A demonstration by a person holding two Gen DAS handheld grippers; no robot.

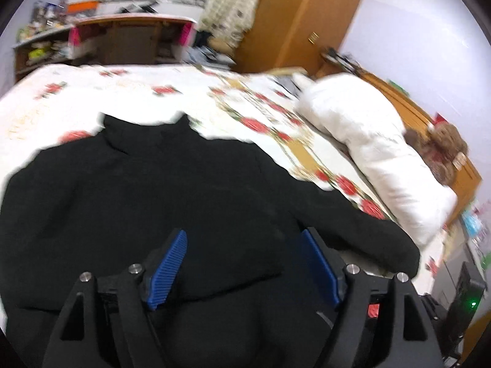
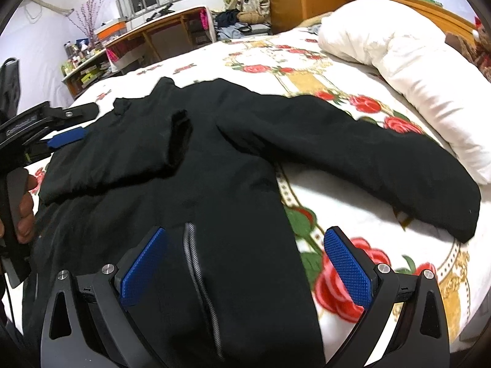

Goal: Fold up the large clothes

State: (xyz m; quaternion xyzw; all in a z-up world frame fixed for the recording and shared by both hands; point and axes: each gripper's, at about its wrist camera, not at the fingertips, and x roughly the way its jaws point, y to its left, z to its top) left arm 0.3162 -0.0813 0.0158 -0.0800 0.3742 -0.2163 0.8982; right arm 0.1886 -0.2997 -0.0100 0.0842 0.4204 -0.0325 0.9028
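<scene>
I have a black jacket (image 2: 214, 159) spread flat on the bed (image 2: 353, 202), which is covered by a white bedspread printed with red roses and gold bands. From my right wrist camera the garment fills the centre: its body runs from about 6 o'clock up to the collar near 11 o'clock, one sleeve (image 2: 368, 153) stretches out toward 3 o'clock across the roses, and the other sleeve (image 2: 122, 159) lies folded in over the chest, its open cuff pointing toward 12 o'clock. A grey zip line (image 2: 196, 276) runs down the body toward 6 o'clock. My right gripper (image 2: 245, 263) hangs over the lower body of the jacket with its jaws wide; the blue pads (image 2: 346, 273) stand apart and press on nothing, one over black cloth, the other over the bedspread. My left gripper (image 1: 245, 263) also has its jaws spread wide, with black fabric lying under and between the blue pads, not pinched by them. In the right wrist view that same gripper shows at 9 o'clock, beside the folded sleeve, with a hand (image 2: 24, 211) on its handle. A white pillow (image 2: 414, 70) lies at 2 o'clock on the bed, well apart from the collar but near the outstretched sleeve's end. Beyond the bed stand a wooden desk (image 2: 172, 27) at 11 o'clock and a wooden wardrobe (image 1: 307, 21).
</scene>
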